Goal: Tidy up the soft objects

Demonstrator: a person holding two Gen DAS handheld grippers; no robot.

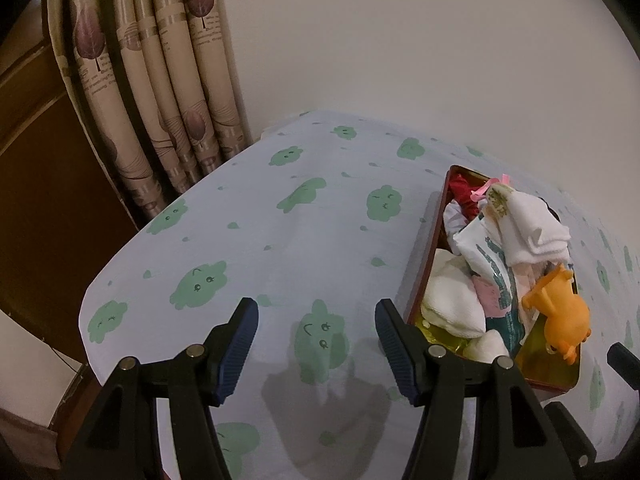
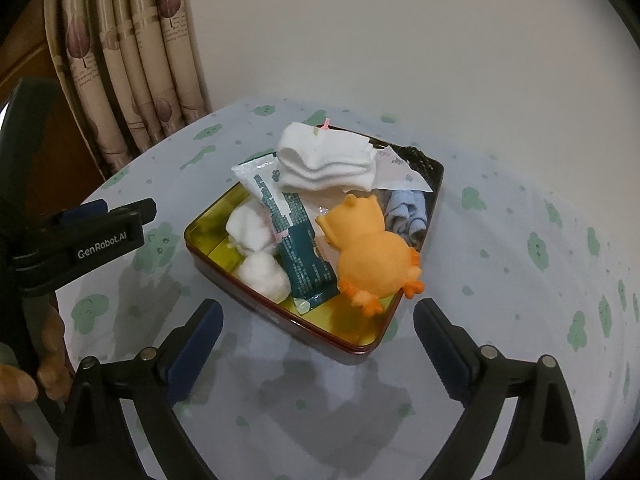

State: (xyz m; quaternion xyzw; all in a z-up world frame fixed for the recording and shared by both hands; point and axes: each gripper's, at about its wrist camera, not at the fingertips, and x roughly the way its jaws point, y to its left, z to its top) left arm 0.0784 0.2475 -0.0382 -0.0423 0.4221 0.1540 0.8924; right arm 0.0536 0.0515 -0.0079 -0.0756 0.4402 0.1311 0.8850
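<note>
A dark red tin box (image 2: 320, 332) with a gold inside holds the soft things: an orange plush toy (image 2: 374, 250), folded white cloths (image 2: 326, 160), two white soft balls (image 2: 262, 272), a teal and white packet (image 2: 300, 248) and a blue cloth (image 2: 406, 212). My right gripper (image 2: 318, 320) is open and empty, just in front of the box's near edge. My left gripper (image 1: 316, 322) is open and empty over the cloth-covered table, left of the box (image 1: 424, 264). The orange toy (image 1: 560, 312) lies at the box's near end in the left wrist view.
The table (image 2: 520, 280) has a pale blue cloth with green prints. Patterned curtains (image 1: 160, 80) hang at the back left beside a white wall. The left gripper's body (image 2: 80, 240) shows at the left of the right wrist view. The table's left edge (image 1: 92, 300) drops off near brown furniture.
</note>
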